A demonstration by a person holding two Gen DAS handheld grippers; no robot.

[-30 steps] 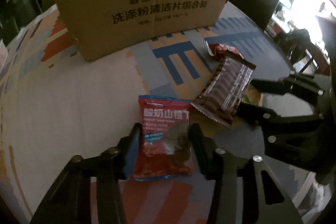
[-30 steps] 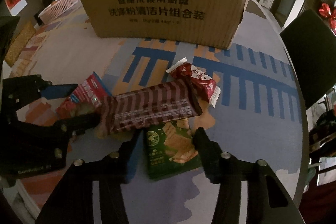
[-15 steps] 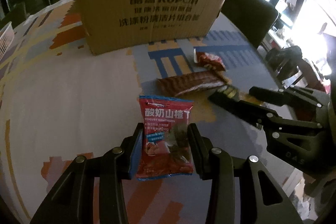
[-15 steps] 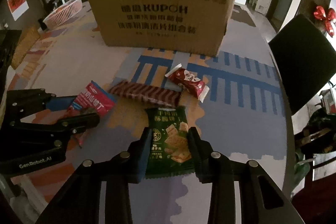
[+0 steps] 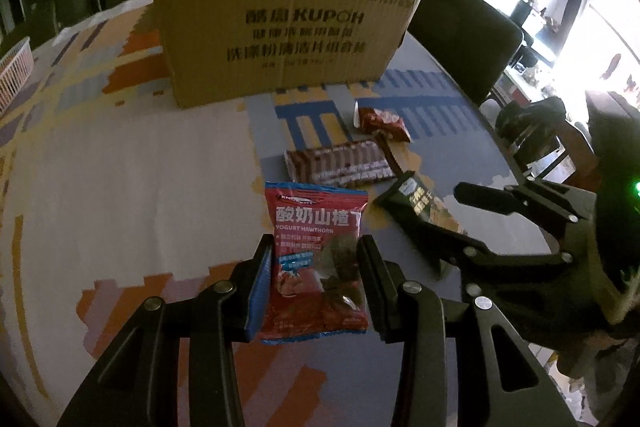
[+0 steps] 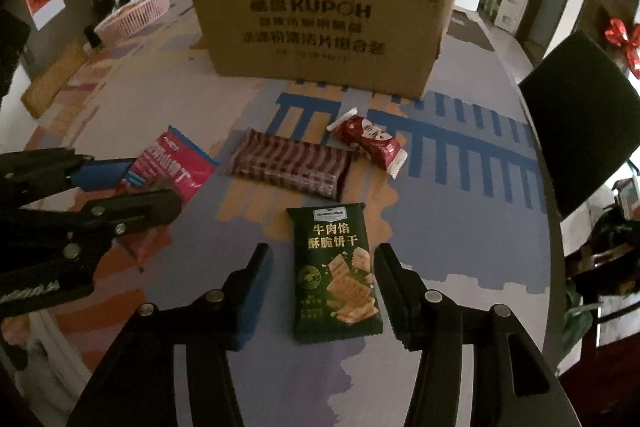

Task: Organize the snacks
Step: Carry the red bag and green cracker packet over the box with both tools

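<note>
My left gripper is shut on a red yogurt-hawthorn packet, held flat above the patterned table. From the right wrist view, that left gripper and its red packet sit at the left. My right gripper has its jaws opening around a green cracker packet; the left pad stands clear of it. A brown striped bar and a small red candy lie on the table before a tall cardboard box.
A black chair stands past the table's right edge. A pink basket sits far back left. A flat tan piece lies at the left. The table's curved edge runs close on the right.
Both grippers rose and drew back from the box with their packets. The brown bar slid off and now lies flat on the table. The right jaws closed on the green packet, then widened.
</note>
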